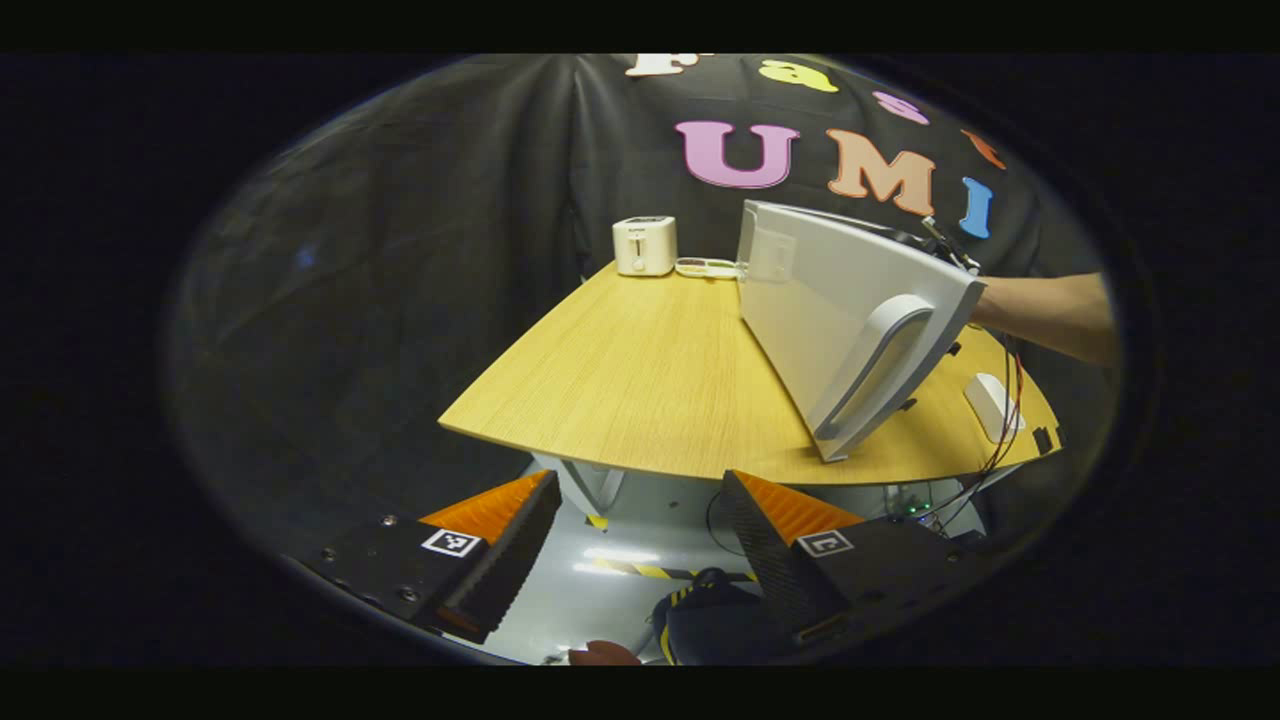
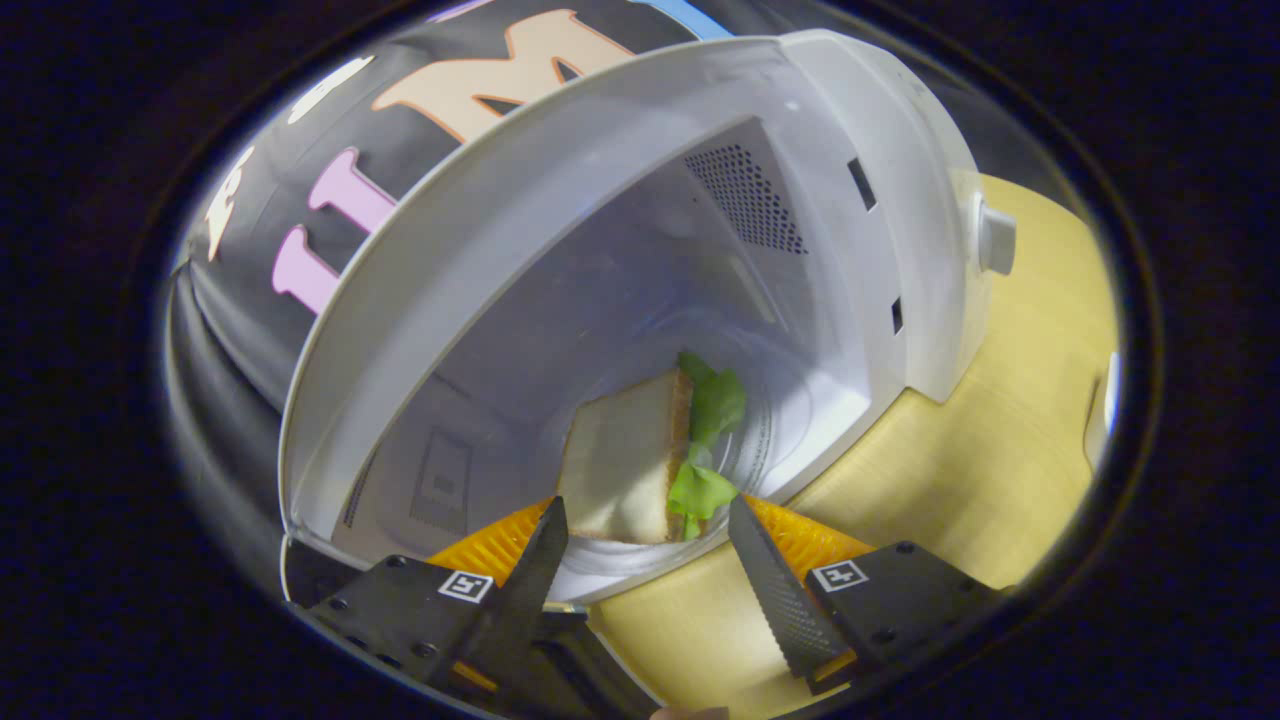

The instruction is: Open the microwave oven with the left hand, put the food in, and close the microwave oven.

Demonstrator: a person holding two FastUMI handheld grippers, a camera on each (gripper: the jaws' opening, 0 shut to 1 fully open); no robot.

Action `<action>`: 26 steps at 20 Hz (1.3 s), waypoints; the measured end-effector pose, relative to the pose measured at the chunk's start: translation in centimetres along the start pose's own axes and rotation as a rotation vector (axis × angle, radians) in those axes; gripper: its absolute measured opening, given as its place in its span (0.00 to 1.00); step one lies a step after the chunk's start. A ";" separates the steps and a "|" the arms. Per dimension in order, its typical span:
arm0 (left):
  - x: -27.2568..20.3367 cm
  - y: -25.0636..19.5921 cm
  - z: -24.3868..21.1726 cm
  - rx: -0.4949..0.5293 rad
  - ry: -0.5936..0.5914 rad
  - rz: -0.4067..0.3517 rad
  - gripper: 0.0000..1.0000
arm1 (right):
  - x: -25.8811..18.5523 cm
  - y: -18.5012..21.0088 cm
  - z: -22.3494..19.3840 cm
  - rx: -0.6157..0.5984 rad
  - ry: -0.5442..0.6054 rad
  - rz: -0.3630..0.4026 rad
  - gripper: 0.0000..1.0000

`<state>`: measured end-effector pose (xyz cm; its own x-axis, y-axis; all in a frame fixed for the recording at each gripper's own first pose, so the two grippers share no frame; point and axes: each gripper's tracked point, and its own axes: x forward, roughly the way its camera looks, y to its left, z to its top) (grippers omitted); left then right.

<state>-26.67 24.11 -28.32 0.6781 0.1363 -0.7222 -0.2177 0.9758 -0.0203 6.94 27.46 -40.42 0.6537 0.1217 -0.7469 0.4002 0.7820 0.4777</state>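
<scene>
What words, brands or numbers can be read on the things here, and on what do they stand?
None can be read.
Toaster: a small dark mark near its top, too small to read.
Microwave: a faint rectangular panel on an inner wall, too blurred to read.
Square markers: black-and-white patterns, no words.

Pale wood bench (image 1: 640, 370) mid-frame, white toaster (image 1: 644, 245) and small dish (image 1: 706, 267) at its far edge, open microwave (image 1: 850, 320) right, white box (image 1: 990, 405) lower right.
</scene>
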 end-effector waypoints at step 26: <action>7.4 -13.5 8.9 0.120 -0.158 -0.126 0.00 | -27.1 -5.2 19.8 -0.774 -0.561 0.246 0.92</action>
<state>-12.46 13.45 -27.24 0.7982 0.0284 -0.6018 -0.0460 0.9988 -0.0138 -0.17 8.00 -13.51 0.9523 0.1831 -0.2443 -0.1871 0.9823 0.0067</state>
